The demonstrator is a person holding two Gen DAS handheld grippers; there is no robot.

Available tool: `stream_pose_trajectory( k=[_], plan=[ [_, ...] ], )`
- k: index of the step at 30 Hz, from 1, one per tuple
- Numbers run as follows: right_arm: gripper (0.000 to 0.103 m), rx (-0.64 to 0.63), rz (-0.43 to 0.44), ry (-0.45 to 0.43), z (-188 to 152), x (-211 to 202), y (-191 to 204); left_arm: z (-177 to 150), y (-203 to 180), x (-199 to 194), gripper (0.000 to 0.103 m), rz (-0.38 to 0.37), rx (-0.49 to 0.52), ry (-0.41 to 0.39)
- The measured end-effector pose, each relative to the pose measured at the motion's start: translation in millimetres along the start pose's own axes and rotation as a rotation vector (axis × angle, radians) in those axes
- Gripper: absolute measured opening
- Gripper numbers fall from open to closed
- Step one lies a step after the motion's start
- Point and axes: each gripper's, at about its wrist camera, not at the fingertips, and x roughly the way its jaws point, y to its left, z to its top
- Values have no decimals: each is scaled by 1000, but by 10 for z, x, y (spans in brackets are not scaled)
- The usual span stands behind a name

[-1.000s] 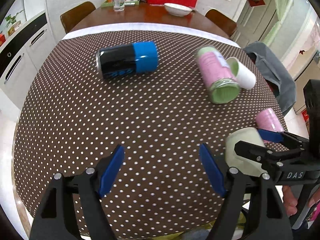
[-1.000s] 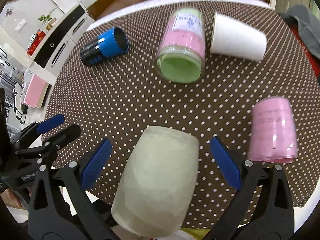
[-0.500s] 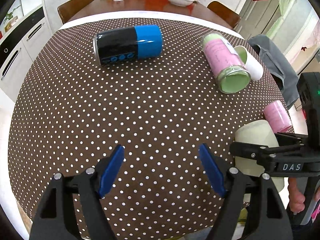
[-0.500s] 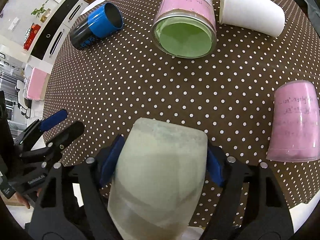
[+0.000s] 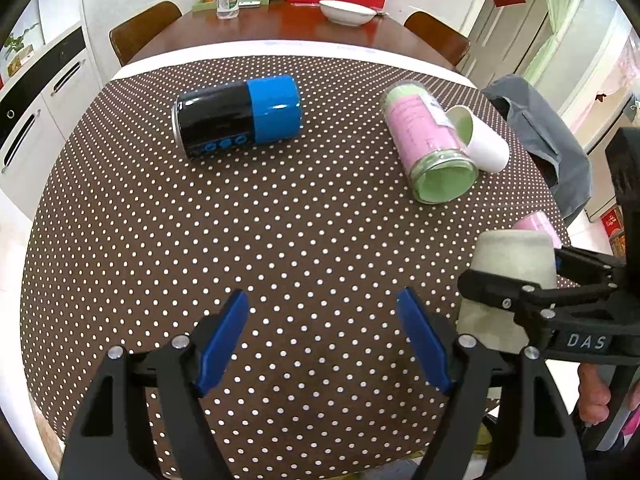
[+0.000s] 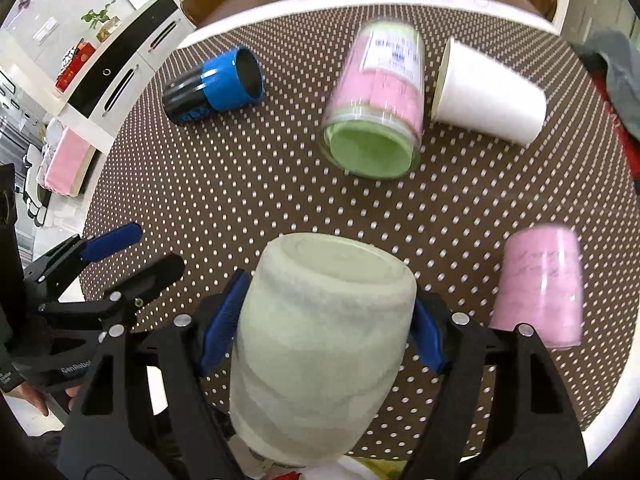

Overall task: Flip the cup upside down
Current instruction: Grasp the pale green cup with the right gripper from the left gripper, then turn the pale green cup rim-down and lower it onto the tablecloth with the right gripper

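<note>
My right gripper [image 6: 326, 322] is shut on a pale green frosted cup [image 6: 320, 336], base pointing away from me, at the near right edge of the dotted table. The same cup [image 5: 510, 276] shows in the left wrist view, base up, held by the right gripper [image 5: 560, 284]. My left gripper [image 5: 322, 340] is open and empty over the near middle of the table; it also shows in the right wrist view [image 6: 132, 248] at the left.
On the brown dotted tablecloth [image 5: 200, 220] lie a black and blue cup [image 5: 238, 114], a pink and green jar [image 5: 430, 146] and a white paper cup [image 5: 482, 140]. A pink cup [image 6: 540, 288] stands base up at the right edge. A grey cloth hangs on a chair [image 5: 540, 136].
The right gripper has closed on the pale green cup and tipped it more base-up. The left gripper stayed open, its view shifting slightly back and up.
</note>
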Motion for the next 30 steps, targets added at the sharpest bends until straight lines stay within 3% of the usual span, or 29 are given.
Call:
stream_pose_trajectory(
  k=[7, 16, 30],
  plan=[
    [72, -43, -42, -66, 58, -133, 39, 63, -44, -129, 76, 4, -2, -36],
    [70, -119, -167, -134, 172, -173, 142, 75, 17, -212, 76, 16, -23, -52],
    [69, -162, -217, -131, 474, 74, 245, 102, 140, -153, 76, 35, -52, -39]
  ],
)
